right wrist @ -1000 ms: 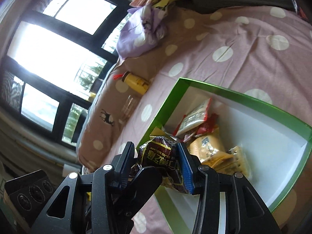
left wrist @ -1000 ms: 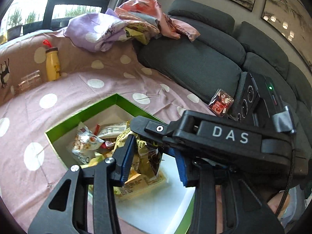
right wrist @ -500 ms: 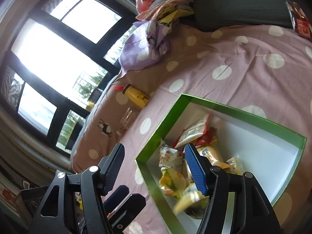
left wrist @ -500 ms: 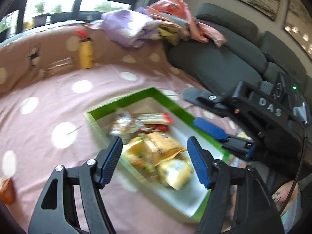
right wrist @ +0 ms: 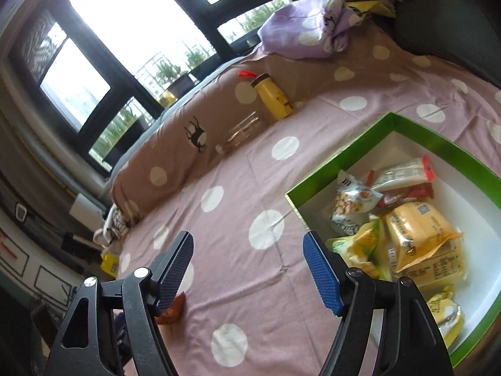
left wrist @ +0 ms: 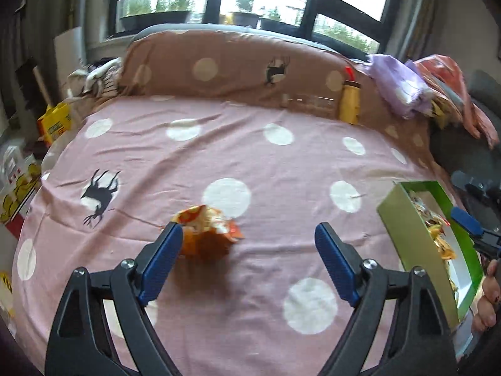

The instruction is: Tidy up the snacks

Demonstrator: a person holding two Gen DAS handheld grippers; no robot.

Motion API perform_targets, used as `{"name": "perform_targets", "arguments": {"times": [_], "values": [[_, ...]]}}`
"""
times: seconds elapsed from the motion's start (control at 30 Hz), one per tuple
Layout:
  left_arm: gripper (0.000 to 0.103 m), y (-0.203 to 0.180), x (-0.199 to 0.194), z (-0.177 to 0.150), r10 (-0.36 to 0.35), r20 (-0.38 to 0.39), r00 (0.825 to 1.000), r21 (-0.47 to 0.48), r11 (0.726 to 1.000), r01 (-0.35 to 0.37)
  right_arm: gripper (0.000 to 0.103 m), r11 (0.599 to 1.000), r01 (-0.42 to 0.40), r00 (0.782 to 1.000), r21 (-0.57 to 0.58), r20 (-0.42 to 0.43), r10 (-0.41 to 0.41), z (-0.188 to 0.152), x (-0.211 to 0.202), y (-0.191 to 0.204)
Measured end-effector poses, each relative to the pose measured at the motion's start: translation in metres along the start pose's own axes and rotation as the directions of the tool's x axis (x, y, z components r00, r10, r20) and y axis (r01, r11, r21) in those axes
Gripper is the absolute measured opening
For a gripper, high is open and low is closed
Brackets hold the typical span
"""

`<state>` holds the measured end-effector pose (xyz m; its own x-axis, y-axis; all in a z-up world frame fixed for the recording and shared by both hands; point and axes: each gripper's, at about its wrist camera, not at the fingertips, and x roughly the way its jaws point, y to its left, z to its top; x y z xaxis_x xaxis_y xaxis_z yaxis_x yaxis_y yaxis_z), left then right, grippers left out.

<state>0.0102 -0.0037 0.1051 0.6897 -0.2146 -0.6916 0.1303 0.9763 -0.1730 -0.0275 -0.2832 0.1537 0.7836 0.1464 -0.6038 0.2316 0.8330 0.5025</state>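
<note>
**A:** Where's the next snack?

**B:** There's an orange snack packet (left wrist: 205, 235) lying loose on the polka-dot bed cover (left wrist: 250, 156). In the left wrist view it sits just ahead of the left tongs (left wrist: 249, 244), beside the left-hand pad (left wrist: 161, 258) at about ten o'clock from the gap's middle. Those tongs are spreading wider, with nothing pressed between them.

**A:** And the green box (right wrist: 369, 144)?

**B:** Out at three o'clock in the left view, at the frame's edge. In the right wrist view it fills the four o'clock side, with several packets (right wrist: 416, 228) piled against its near-left corner and bare white floor beyond them. The right tongs (right wrist: 247, 269) are also opening and empty, hovering over the cover just outside the box's corner.

**A:** So how should the left side take it?

**B:** I'd shift the tongs toward nine o'clock first, so the packet sits centred in the gap rather than against one pad. It looks crumpled and puffy, so it will probably squash; close on the body, not a corner flap, or it may slip or swing.

**A:** Anything to watch?

**B:** Come down without dragging the cover, which wrinkles easily. The view is blurred, so I can't tell the packet's exact outline. Afterwards, aim for the box's free white area, not the heap.
</note>
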Motion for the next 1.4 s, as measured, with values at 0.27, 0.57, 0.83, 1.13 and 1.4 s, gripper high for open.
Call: {"name": "perform_targets", "arguments": {"times": [0.27, 0.57, 0.83, 1.13, 1.4], "values": [[0.091, 0.054, 0.029, -0.003, 0.017, -0.117, 0.993, -0.135, 0.990, -0.033, 0.085, 0.990, -0.106, 0.982, -0.093, -0.169, 0.090, -0.026, 0.057, 0.056], [0.091, 0.070, 0.059, -0.009, -0.003, -0.202, 0.979, -0.195, 0.980, -0.038, 0.086, 0.962, -0.255, 0.852, -0.095, -0.493, 0.177, -0.069, 0.161, 0.105], [0.088, 0.079, 0.075, -0.010, -0.105, -0.206, 0.973, -0.256, 0.965, 0.050, 0.086, 0.945, -0.328, 0.766, -0.010, -0.588, 0.260, -0.087, 0.206, 0.116], [0.059, 0.065, 0.072, -0.006, -0.200, -0.171, 0.965, -0.219, 0.962, 0.160, 0.056, 0.926, -0.378, 0.766, -0.003, -0.562, 0.311, -0.090, 0.205, 0.113], [0.060, 0.006, 0.032, 0.002, -0.284, -0.099, 0.954, -0.070, 0.958, 0.278, 0.048, 0.929, -0.371, 0.856, 0.004, -0.387, 0.343, -0.058, 0.129, 0.076]]}}
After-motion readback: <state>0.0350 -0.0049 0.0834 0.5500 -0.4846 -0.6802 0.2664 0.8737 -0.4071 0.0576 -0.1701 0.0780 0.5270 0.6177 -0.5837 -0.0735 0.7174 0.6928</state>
